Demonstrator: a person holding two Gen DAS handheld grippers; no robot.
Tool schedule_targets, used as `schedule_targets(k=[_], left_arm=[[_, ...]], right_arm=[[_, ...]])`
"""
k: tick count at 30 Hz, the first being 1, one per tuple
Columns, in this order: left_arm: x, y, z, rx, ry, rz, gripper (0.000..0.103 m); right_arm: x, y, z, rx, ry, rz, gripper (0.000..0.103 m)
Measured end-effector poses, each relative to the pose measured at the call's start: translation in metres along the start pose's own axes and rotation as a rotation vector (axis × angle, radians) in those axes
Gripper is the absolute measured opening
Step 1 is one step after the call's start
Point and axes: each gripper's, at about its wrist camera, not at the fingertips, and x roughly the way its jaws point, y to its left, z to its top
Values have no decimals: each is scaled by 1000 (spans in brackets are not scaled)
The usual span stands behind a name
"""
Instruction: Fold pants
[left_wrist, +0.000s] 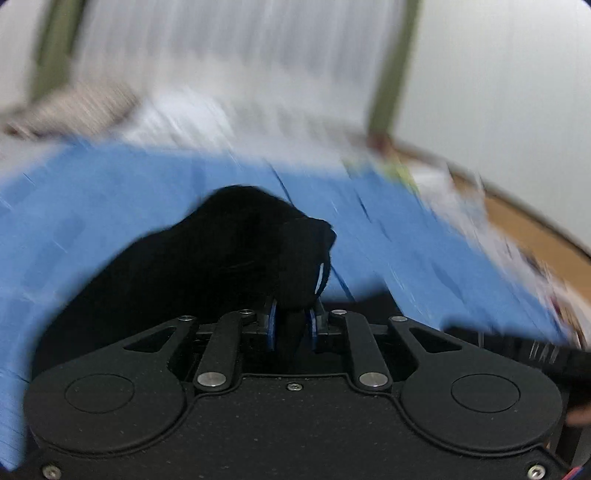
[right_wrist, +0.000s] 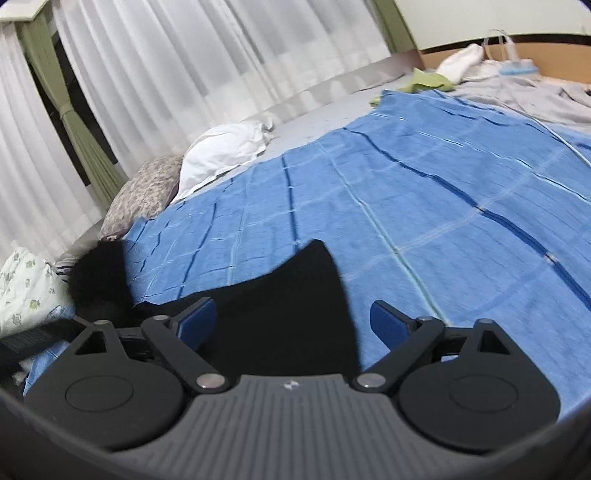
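A wide blue blanket, woven with thin dark and pale stripes and puckered at the seams, covers the bed in front of you. The black pants lie on it, soft, matte and featureless, one corner rising to a curved point. Your left gripper has its blue pads pinched on a bunched fold of the pants, though that view is badly smeared. Your right gripper stands wide apart over the cloth, pressing nothing.
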Motion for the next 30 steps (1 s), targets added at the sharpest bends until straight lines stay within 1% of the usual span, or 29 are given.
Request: schedule_targets(k=[1,2,3,4,5,6,7,9,11,12,13,14,15,16,18,19,21,22,23,24,25,26,27,28,30], left_arm=[[15,-10,-8,12,79,-20,22],[24,-16,-16,13,139,-35,25],[27,-20,-24,8,172,-62,33],[23,-22,-30,4,174,-96,41],[14,-23,-35,11,152,-120,45],[6,-25,-38,24,133,-124,55],[-4,-23,-39,40,117,-122,60],[-24,-15,-37,62,92,-114,60],[-43,-2,-35,58,51,-106,62],[-55,8,-32,50,21,-85,65],[-65,17,-33,45,-13,-38,66],[-73,25,-34,45,-40,25,66],[-78,33,-36,49,-67,106,66],[-79,40,-39,48,-83,184,65],[-76,54,-43,48,-75,307,62],[-72,62,-47,46,-61,352,60],[-65,77,-53,22,-22,399,59],[-60,82,-55,4,5,401,58],[-52,87,-58,-16,36,397,58],[-50,90,-63,-34,55,394,58],[-50,92,-65,-49,53,386,58],[-53,92,-64,-58,48,367,58],[-54,90,-63,-57,46,358,58],[-55,88,-62,-49,41,352,56],[-61,81,-65,-18,27,342,56]], right_arm=[[-2,-4,-3,2,0,0,95],[-4,-7,-5,4,2,1,95],[-7,-10,-9,10,5,4,95],[-9,-11,-11,17,8,11,95],[-10,-12,-15,24,10,25,95],[-10,-10,-19,29,13,46,95],[-11,-9,-21,28,16,60,95],[-7,2,-30,3,24,75,95],[-1,16,-39,-53,40,75,95],[3,23,-43,-77,49,63,95],[6,30,-47,-100,56,45,95],[9,38,-52,-122,56,22,95],[11,46,-57,-147,53,7,95],[14,53,-61,-169,50,7,95],[17,63,-65,-185,52,23,95],[19,67,-66,-188,55,32,95],[32,74,-64,-177,68,22,94],[38,76,-64,-166,80,13,94],[46,76,-64,-148,87,4,91],[51,76,-63,-142,81,-5,79],[53,78,-63,-158,68,-14,69],[49,78,-63,-168,53,-15,46],[43,78,-61,-171,22,-15,29],[36,79,-58,-189,-7,-29,25],[16,80,-57,-232,-76,-70,21]])
